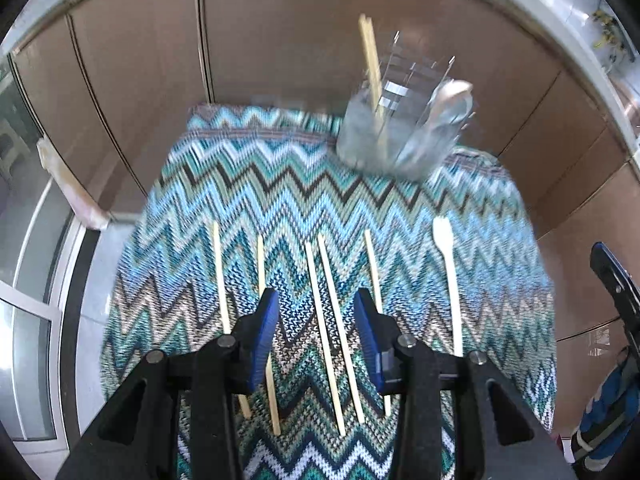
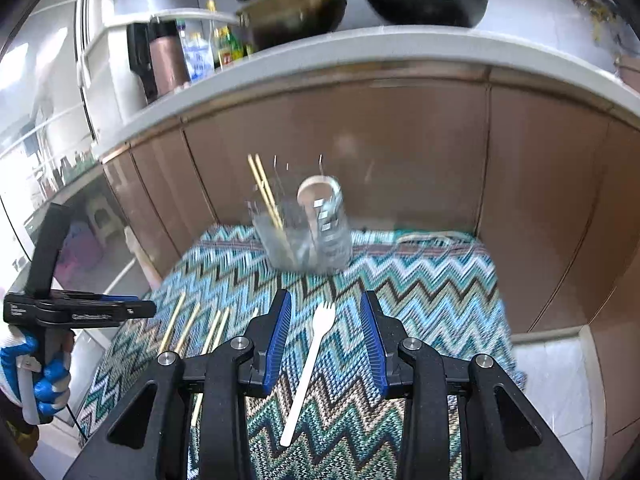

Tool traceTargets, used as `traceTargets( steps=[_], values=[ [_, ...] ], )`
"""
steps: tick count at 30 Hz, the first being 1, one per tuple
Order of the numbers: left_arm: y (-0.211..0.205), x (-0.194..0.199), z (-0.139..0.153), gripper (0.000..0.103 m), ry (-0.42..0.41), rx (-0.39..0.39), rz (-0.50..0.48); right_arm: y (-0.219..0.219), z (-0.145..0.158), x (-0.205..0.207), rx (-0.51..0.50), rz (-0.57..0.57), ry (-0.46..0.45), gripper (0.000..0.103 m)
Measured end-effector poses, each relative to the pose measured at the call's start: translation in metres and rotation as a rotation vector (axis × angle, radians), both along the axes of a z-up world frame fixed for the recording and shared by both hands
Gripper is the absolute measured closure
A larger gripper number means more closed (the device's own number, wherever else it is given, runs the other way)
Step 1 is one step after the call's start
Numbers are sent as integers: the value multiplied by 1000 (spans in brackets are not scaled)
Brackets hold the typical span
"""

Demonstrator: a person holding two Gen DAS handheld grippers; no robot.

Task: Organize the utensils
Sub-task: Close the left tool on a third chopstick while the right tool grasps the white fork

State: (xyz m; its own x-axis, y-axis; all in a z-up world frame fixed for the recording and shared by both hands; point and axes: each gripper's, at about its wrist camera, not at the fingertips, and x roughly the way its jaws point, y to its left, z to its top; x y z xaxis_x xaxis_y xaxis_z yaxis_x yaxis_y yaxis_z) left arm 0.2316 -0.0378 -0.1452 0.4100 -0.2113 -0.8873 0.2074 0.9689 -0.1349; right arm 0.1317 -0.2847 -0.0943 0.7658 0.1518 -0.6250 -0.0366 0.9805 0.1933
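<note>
Left wrist view first: the left gripper (image 1: pixel 316 332) hangs over a zigzag-knit cloth (image 1: pixel 280 196) with its blue-padded jaws spread wide and nothing between them but cloth and sticks lying below. Five loose chopsticks (image 1: pixel 324 336) lie flat on the cloth, all running lengthwise away from the camera, roughly parallel, fanned a bit. Two of them sit right in the gap under the jaws, the others poke out on either side. Off to the right lies a white plastic fork (image 1: pixel 448 276), also lengthwise, head end pointing away toward the far edge, handle toward the camera. At the far end of the cloth stands a clear holder (image 1: pixel 392 136), blurry, with a pair of chopsticks (image 1: pixel 374 68) standing nearly upright in it and a spoon (image 1: pixel 450 98) leaning to the right.

Right wrist view: the right gripper (image 2: pixel 325 340) is wide open too, empty, and hovers right over the fork (image 2: pixel 310 364). The fork lies flat between the two jaws, long axis slightly diagonal, tines pointing away toward the holder (image 2: pixel 308 236), handle tip near the bottom. The loose chopsticks (image 2: pixel 188 324) sit to the left, tilted a little rightward at their far ends. The left gripper (image 2: pixel 150 309) shows at the left edge, held in a blue-and-white gloved hand (image 2: pixel 36 376). Brown cabinet doors (image 2: pixel 400 152) stand behind the cloth.
</note>
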Motion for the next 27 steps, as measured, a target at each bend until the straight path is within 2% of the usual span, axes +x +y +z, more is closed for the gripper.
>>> traceTargets(
  steps=[7, 13, 22, 27],
  values=[
    [-8, 37, -44, 66, 119, 26, 26, 20, -50, 39, 30, 65, 167, 67],
    [-10, 52, -65, 66, 165, 24, 56, 30, -83, 69, 32, 90, 282, 67],
    [-16, 64, -81, 67, 207, 15, 35, 38, -110, 100, 28, 111, 379, 67],
    [-22, 71, -87, 68, 233, 13, 34, 37, -119, 115, 35, 111, 428, 73]
  ],
)
